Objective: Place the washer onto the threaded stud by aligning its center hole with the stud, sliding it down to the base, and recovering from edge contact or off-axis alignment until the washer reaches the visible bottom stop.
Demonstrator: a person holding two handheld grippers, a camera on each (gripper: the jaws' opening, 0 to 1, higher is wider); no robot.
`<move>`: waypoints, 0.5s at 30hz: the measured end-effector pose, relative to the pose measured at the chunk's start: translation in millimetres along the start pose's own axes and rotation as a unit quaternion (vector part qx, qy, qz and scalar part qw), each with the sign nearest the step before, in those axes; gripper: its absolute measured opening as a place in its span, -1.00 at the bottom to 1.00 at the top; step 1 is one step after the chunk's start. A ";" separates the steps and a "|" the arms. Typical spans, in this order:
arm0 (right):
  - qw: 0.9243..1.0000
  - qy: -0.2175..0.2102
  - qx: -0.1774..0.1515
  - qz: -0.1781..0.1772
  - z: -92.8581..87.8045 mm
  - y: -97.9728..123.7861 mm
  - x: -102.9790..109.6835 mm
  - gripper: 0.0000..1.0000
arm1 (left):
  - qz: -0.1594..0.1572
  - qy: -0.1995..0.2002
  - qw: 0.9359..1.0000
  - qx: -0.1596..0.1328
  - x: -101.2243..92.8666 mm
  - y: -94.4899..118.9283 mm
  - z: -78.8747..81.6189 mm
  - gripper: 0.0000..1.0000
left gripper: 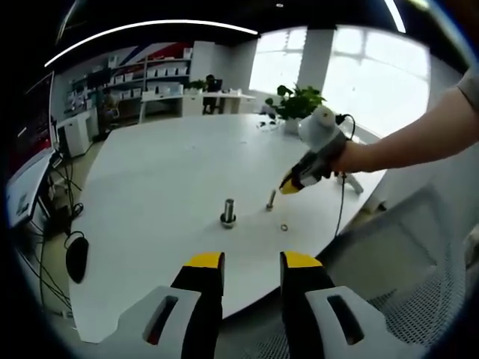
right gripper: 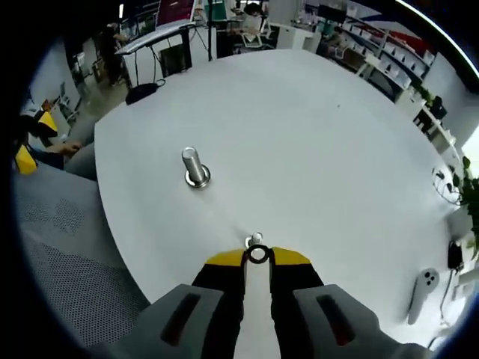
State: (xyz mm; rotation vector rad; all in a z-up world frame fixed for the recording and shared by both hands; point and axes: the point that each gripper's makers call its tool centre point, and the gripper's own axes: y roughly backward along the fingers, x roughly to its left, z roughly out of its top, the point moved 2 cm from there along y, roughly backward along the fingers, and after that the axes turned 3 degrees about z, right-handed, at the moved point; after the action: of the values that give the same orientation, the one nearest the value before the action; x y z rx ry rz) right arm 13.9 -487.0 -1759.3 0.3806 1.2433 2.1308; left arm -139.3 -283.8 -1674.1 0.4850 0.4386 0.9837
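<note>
Right claw (right gripper: 257,258) pinching one washer (right gripper: 257,255); two studs (right gripper: 195,167) (left gripper: 271,199) on table (right gripper: 314,149)

A black computer mouse (left gripper: 77,256) lies left of the fingers on the round white table (left gripper: 165,172) (potted green plant (left gripper: 298,103) far beyond).

Left tool (left gripper: 251,262) gapes; right tool (right gripper: 257,258) nearly closed, arm outstretched
</note>
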 end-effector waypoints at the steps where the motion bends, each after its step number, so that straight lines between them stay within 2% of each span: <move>1: 1.000 0.001 -0.001 0.000 0.9 -0.2 -0.1 -0.74 | 0.000 0.000 1.000 0.000 0.1 0.1 0.0 -0.45; 8: 1.000 0.016 0.000 0.001 8.5 -7.1 1.4 -0.74 | 0.000 0.001 1.000 -0.002 0.1 0.2 0.5 -0.45; 11: 0.999 0.031 0.010 0.000 6.7 -11.6 0.2 -0.74 | 0.000 0.001 1.000 0.000 0.0 0.2 -0.4 -0.45; 15: 0.999 0.031 0.017 0.001 5.4 -13.8 0.0 -0.74 | 0.001 0.002 1.000 -0.001 0.4 0.0 -0.4 -0.45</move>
State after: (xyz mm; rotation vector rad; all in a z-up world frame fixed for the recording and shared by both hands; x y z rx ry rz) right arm 22.0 -478.5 -1768.3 0.3340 1.3163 2.1400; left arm -139.3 -283.4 -1674.5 0.4821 0.4402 0.9861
